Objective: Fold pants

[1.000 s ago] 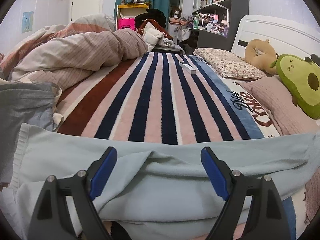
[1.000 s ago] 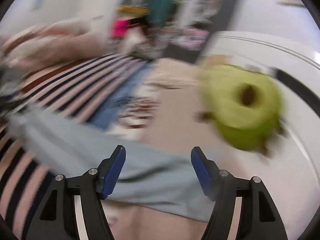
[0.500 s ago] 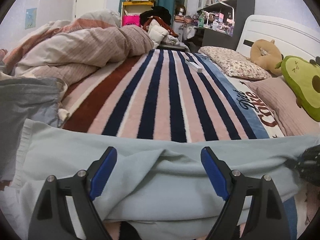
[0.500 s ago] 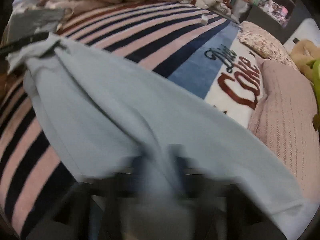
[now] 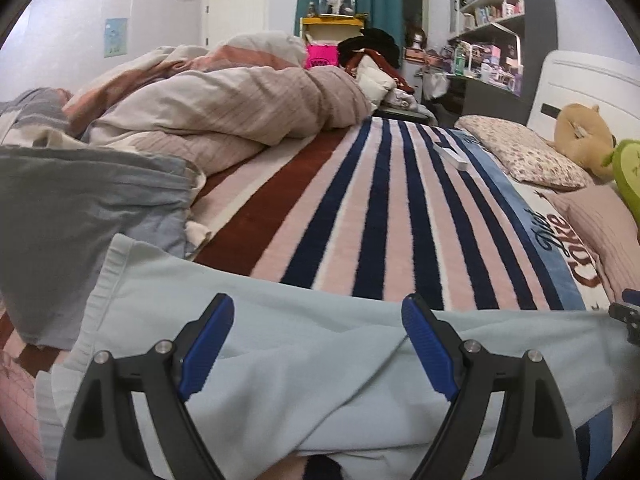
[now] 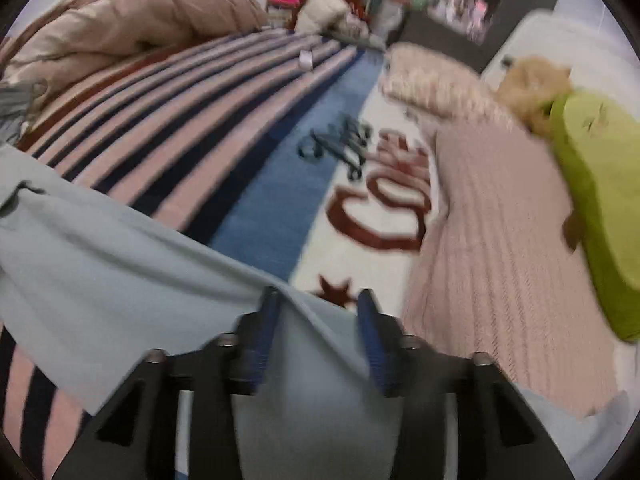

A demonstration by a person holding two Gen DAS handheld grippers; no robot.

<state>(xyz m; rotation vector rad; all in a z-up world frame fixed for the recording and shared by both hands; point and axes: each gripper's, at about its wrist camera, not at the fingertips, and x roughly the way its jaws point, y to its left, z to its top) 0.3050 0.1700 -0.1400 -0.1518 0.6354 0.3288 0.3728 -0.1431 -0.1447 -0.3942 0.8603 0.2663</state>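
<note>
Pale blue pants (image 5: pixel 320 364) lie spread across the near edge of the bed, over the striped blanket (image 5: pixel 372 216). My left tool (image 5: pixel 318 332) hangs just above the cloth w/ jaws wide, gripping nothing. My right tool (image 6: pixel 316 320) is opening; a raised fold of the pants sits between its fingers, pads look clear of it. Rumpled duvet (image 5: pixel 224 116) behind, avocado plush (image 6: pixel 600 200) at the headboard.
</note>
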